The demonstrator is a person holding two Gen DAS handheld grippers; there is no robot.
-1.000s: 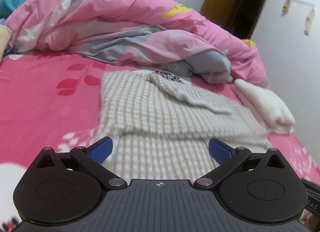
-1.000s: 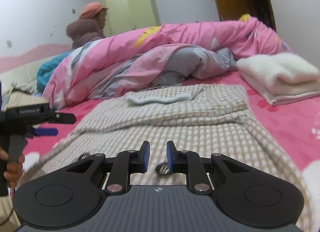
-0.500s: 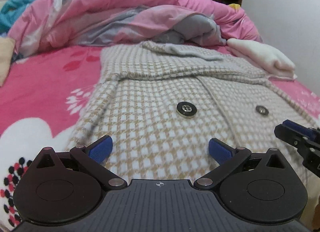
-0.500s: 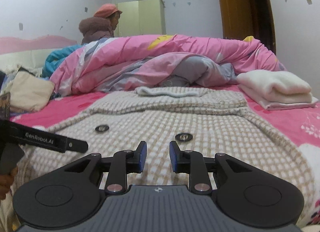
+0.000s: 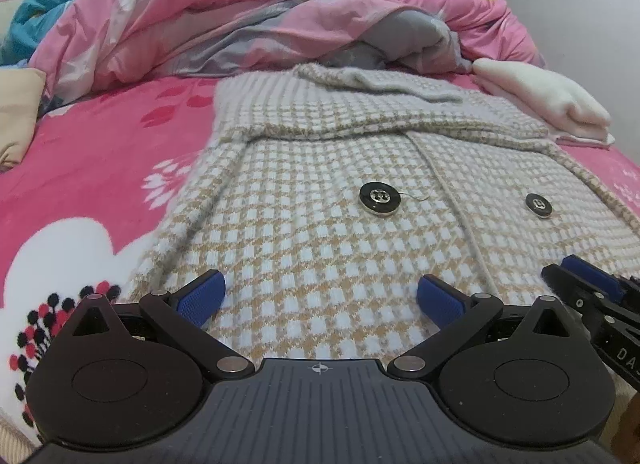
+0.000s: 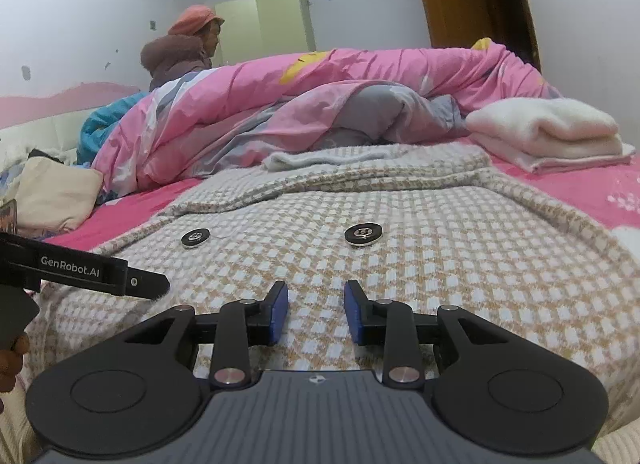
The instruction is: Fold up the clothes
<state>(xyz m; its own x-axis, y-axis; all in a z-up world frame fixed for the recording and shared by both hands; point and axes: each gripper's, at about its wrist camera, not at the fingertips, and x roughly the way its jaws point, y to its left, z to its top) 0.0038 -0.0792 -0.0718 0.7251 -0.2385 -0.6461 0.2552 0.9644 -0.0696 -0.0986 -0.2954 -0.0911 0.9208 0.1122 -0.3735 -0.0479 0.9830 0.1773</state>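
Note:
A beige-and-white checked coat (image 5: 340, 168) with black buttons (image 5: 379, 200) lies flat on the pink bedsheet (image 5: 100, 152), its far part folded over. My left gripper (image 5: 320, 292) hovers low over the coat's near part, jaws wide open, nothing between them. In the right wrist view my right gripper (image 6: 316, 304) is just over the same coat (image 6: 420, 216), near a button (image 6: 364, 234). Its jaws are opening with a narrow gap, and the pads press on nothing. Each gripper shows at the edge of the other's view: right gripper (image 5: 580, 284), left gripper (image 6: 140, 284).
A bunched pink and grey quilt (image 5: 240, 16) fills the far side of the bed. A folded white garment (image 6: 552, 132) lies at the right beside the coat. A cream cushion (image 6: 56, 196) sits at the left. A person (image 6: 180, 52) stands behind the bed near a wardrobe.
Both grippers have sunk and drawn toward the coat's near part, so its buttons came into view. The right jaws have spread a little. The left jaws stay wide.

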